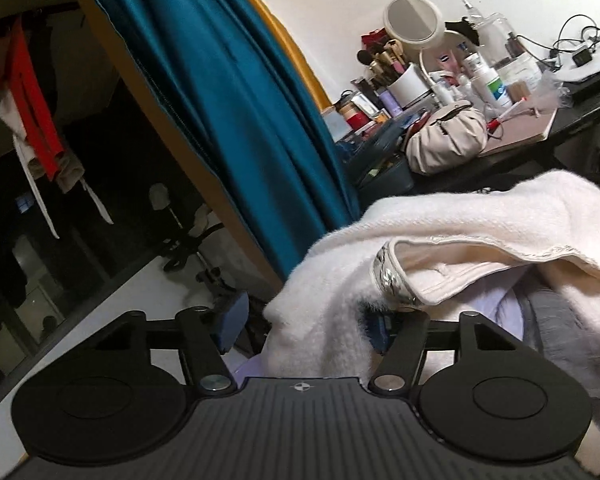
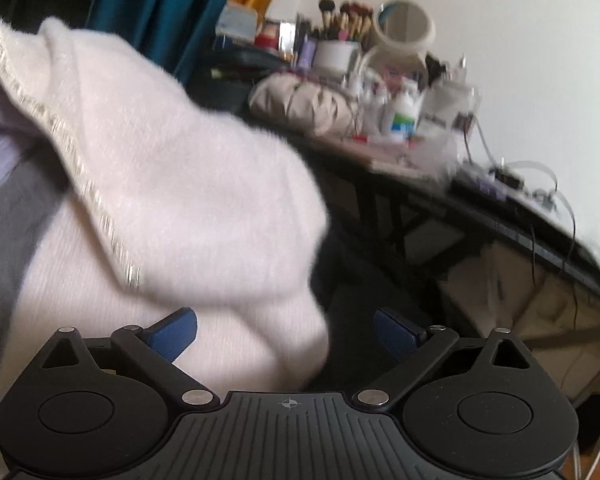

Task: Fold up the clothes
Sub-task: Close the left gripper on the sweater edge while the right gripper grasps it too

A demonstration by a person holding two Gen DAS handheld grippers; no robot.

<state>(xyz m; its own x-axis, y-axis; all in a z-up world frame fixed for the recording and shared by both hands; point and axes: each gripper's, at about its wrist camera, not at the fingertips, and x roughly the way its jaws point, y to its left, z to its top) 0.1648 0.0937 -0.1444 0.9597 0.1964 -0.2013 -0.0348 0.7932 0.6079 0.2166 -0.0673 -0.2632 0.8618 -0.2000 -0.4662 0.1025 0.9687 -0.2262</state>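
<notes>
Behind everything stands a white wall [image 1: 340,8], with a dark desk [image 1: 580,116] along it crowded with bottles, a cup of makeup brushes [image 1: 404,80], a round mirror [image 1: 412,20], a puffy beige pouch [image 1: 444,140] and some cables. To the left of the desk a teal curtain [image 1: 228,100] hangs in long folds with a yellow edge behind it, and further left, in a dim area, a red garment [image 1: 32,96] hangs beside pale ones, with an office chair [image 1: 188,240] on the light floor below.

A fluffy white sweater [image 1: 440,232] fills the foreground of both views, bunched up, with a silvery trimmed edge [image 1: 392,276] running along one hem; lilac and grey fabric [image 1: 540,316] shows underneath it.

In the left wrist view the left gripper [image 1: 304,328] has the sweater draped down between its fingers. Its left blue pad [image 1: 232,320] is clear of the cloth, and the right one is mostly hidden by fluff (so whether it presses the fabric I cannot tell); the fingers stand fairly wide apart.

In the right wrist view, which is blurred, the right gripper [image 2: 286,334] has its fingers spread wide. The sweater's lower fold hangs into the gap near the left pad [image 2: 176,334], while the right pad [image 2: 396,334] sits free against the dark space under the desk. Nothing is clamped there.
</notes>
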